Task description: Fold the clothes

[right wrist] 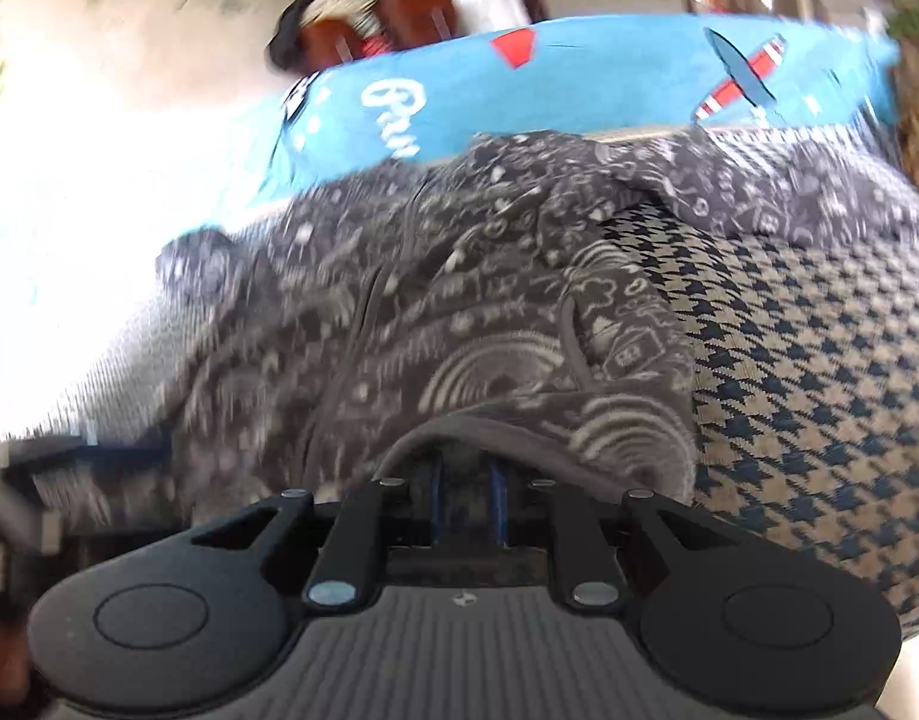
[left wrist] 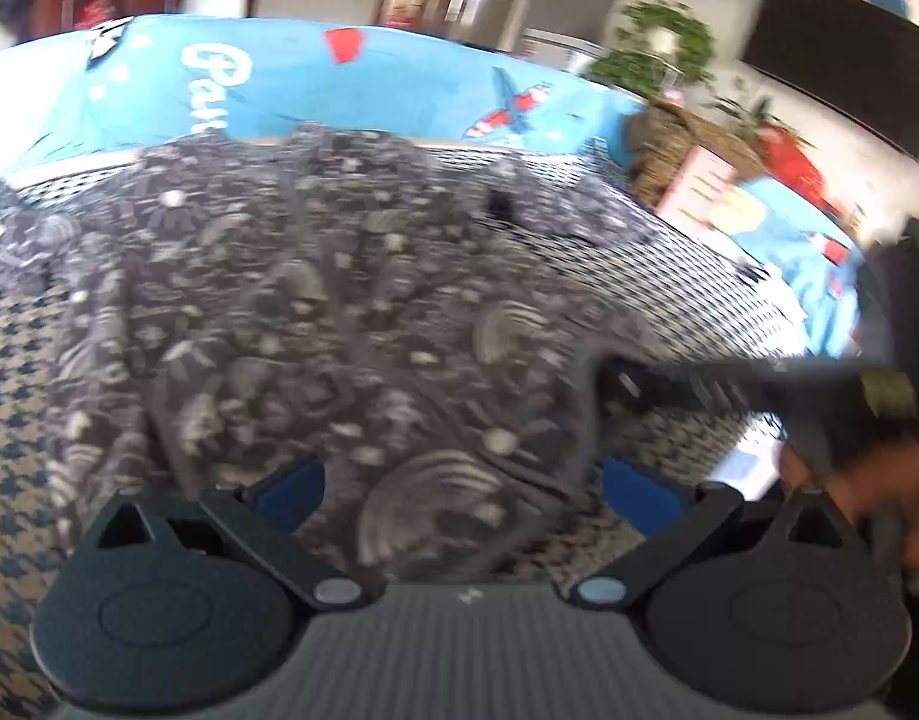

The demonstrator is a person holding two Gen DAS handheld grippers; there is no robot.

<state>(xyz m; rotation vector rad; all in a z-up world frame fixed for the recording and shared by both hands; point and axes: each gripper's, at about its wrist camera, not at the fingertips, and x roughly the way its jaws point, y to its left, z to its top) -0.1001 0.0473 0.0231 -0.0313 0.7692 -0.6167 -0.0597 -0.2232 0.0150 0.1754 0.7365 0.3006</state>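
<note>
Dark grey doodle-print garment [left wrist: 315, 312] spread across centre of left wrist view, lying rumpled on houndstooth cloth [left wrist: 15, 372] covering the bench. Left tool [left wrist: 459, 480] low in frame, blue pads [left wrist: 291, 483] standing wide apart, released, garment fabric lying between and below them but not pinched. Right tool [left wrist: 759, 384] visible at right edge of same view, dark and blurred, with a hand [left wrist: 867, 492] behind it.

In right wrist view, right tool [right wrist: 465, 498] at lower centre, blue pads nearly together, clenched on a folded hem of the garment [right wrist: 459, 312], fabric draped over the fingertips. Houndstooth cloth [right wrist: 819, 360] bare at right of frame. Blue printed sheet [right wrist: 579, 78] with red aeroplane motif across upper part, behind the garment. Wicker basket [left wrist: 681, 150] and green plant [left wrist: 663, 42] at upper right of left wrist view. Both views blurred.
</note>
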